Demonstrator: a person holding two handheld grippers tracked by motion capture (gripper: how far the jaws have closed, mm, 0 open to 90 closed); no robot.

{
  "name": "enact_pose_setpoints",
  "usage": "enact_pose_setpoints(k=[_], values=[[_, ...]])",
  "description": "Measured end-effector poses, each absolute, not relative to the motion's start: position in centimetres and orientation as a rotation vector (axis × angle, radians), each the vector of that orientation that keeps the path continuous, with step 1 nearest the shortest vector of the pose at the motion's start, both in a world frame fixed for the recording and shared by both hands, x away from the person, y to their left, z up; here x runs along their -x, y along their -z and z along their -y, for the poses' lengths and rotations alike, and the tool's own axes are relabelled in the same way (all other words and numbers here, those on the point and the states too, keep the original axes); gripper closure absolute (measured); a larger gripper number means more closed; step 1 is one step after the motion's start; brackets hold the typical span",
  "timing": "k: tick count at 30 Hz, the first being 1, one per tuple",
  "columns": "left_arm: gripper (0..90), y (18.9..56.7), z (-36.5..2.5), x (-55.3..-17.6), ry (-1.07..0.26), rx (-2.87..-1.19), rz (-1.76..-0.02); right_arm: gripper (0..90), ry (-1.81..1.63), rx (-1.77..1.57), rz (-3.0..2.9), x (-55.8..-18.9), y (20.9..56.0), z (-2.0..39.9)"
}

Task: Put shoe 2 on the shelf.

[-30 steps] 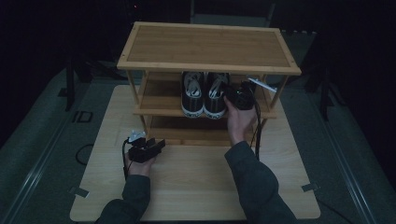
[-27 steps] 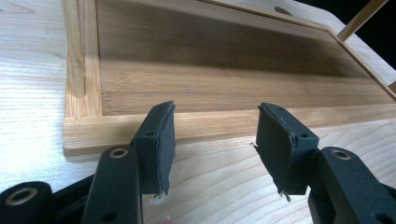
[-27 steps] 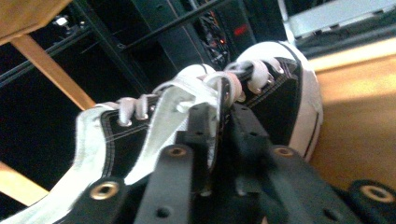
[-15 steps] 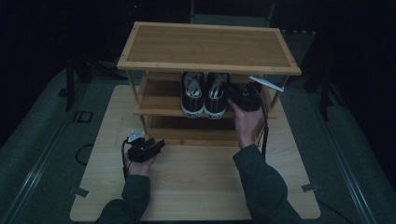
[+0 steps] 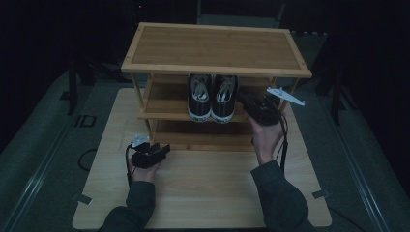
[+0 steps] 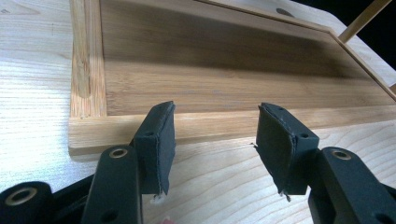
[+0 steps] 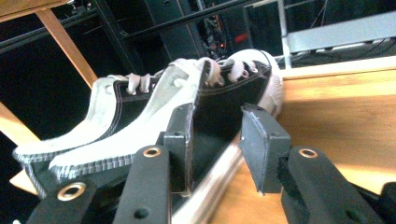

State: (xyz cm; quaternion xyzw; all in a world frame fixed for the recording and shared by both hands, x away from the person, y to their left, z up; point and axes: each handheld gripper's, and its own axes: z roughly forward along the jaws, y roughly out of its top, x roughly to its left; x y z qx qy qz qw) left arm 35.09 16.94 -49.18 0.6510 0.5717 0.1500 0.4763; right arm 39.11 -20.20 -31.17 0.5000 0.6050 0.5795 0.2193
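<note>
The right tongs (image 5: 252,102) have slid away from the shoes, out toward the right end of the shoe rack (image 5: 215,46), and their jaws have just been opening. The right shoe's side and white sole edge lie between the pads in the right gripper view, but the pads look just clear of it, so nothing is gripped.

The shoe rack stands at the back of the desk (image 5: 208,179). It is the biggest thing here. The two shoes sit side by side on its middle shelf, under the top board. The right shoe (image 5: 224,96) is next to the left shoe (image 5: 199,95). Each shoe is long from front to back of the rack. Their heels point to the person and their toes point to the back of the rack.

The left tongs (image 5: 157,151) rest on the desk in front of the rack's left leg. They are wide open and hold nothing.

What could go wrong? The right tongs are very close to the right shoe. A bump could push it crooked or off the shelf.
</note>
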Motion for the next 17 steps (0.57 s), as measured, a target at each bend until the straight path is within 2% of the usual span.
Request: enact_pose_setpoints(k=[10, 17], values=[[47.4, 49.2, -16.9, -35.1, -0.368, -1.597, -1.398, 60.9, -1.515, -1.215, -1.725, -35.0, 32.7, 21.5], [47.4, 49.2, -17.0, -35.1, -0.371, -1.596, -1.399, 58.6, -1.461, -1.128, -1.810, -32.0, 35.0, 22.7]])
